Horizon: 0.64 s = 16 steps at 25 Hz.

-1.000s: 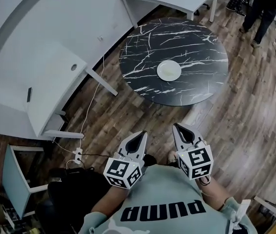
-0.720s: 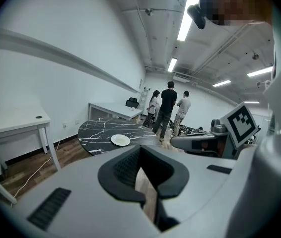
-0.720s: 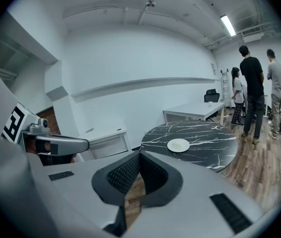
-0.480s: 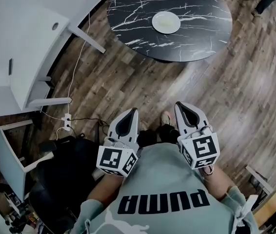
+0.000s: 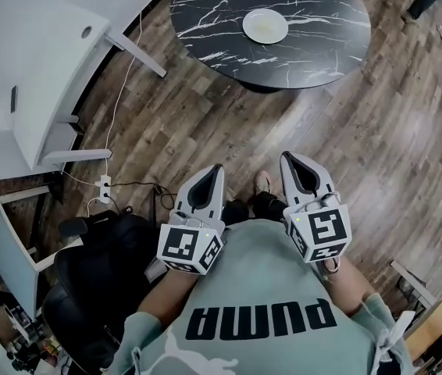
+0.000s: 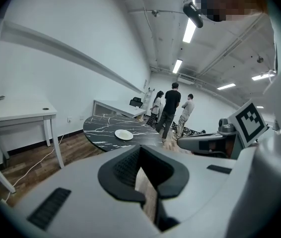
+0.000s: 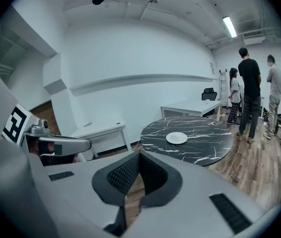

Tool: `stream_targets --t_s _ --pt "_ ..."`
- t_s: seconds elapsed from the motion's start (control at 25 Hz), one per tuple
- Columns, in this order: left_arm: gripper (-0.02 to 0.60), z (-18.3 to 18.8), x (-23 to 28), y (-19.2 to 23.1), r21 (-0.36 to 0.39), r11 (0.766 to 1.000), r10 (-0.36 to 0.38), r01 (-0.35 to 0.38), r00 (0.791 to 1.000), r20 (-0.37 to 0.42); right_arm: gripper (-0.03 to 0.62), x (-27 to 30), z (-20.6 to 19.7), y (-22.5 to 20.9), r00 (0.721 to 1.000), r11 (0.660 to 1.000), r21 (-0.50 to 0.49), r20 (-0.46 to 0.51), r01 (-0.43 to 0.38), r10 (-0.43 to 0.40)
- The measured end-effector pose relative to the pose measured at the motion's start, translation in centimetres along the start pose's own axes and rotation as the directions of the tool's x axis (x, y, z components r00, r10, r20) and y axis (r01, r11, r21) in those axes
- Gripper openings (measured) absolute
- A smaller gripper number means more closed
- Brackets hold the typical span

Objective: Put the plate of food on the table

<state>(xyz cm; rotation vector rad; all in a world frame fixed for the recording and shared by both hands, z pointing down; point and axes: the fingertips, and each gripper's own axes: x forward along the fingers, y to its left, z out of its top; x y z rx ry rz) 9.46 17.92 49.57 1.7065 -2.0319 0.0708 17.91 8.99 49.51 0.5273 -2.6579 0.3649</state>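
Plate (image 5: pixel 265 26): white, shallow, lying on dark marbled round bench (image 5: pixel 205 6), far centre, well apart from both claws. Judged rigid, light, glaze-slippery, chip-prone; best taken by near rim. Left claw (image 5: pixel 210 176), right claw (image 5: pixel 293 162): jaws together, empty

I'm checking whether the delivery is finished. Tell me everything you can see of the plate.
The plate is round, white and smooth, like ceramic. It lies flat near the middle of the round black marble-patterned table, touching nothing else. Any food on it is too faint to make out.
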Motion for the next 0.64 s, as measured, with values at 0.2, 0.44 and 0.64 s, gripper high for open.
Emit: stream_targets --t_s 0.2,0.44,0.64 --pt "0.006 0.6 -0.2 0.0 -0.003 1.000 0.026 -0.026 1.000 0.019 0.008 -0.3 0.6 0.0 1.000 1.000 -0.004 0.016 -0.010 0.010" --pt "0.006 1.2 0.2 -0.4 0.011 0.999 0.042 -0.042 0.999 0.029 0.008 -0.1 0.6 -0.2 0.999 1.000 -0.005 0.018 -0.030 0.031" --pt "0.006 0.9 0.4 -0.5 0.009 0.998 0.062 -0.062 0.998 0.021 0.008 0.1 0.7 -0.8 0.999 0.999 -0.012 0.019 -0.041 0.041"
